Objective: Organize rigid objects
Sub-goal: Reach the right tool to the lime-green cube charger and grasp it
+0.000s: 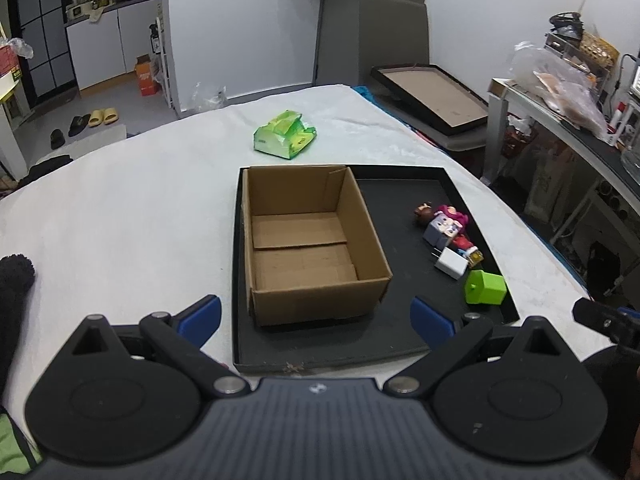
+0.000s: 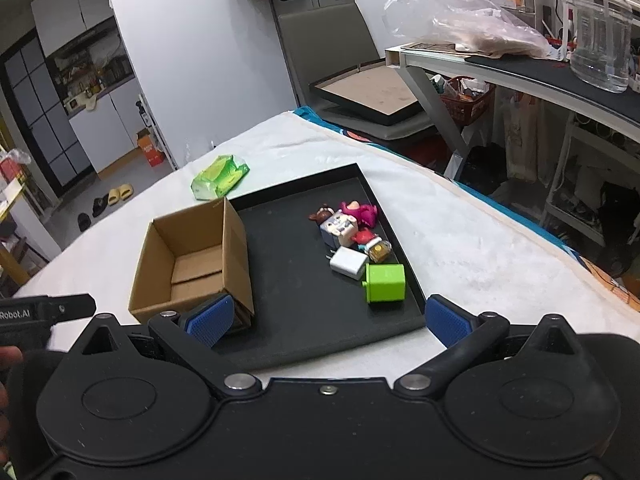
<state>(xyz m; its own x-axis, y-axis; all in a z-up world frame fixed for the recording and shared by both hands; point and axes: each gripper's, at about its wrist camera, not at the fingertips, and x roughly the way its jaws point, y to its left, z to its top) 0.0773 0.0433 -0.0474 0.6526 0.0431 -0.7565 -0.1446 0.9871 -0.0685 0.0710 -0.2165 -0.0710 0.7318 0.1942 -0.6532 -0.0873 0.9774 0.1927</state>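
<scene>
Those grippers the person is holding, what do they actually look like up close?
Each is a black plastic tool. The left gripper and right gripper both have two fingers tipped with blue textured pads, joined by black linkage arms with silver pivot pins to two round housings. A ribbed dark grey body sits between these. White lettering ending "Robot.AI" marks the left gripper's side. A fuzzy black sleeve shows at the edge.

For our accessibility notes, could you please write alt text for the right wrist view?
An open right gripper hovers over a black tray holding an empty cardboard box, a green cube, a white charger and small toy figures, on a white-covered table.
</scene>
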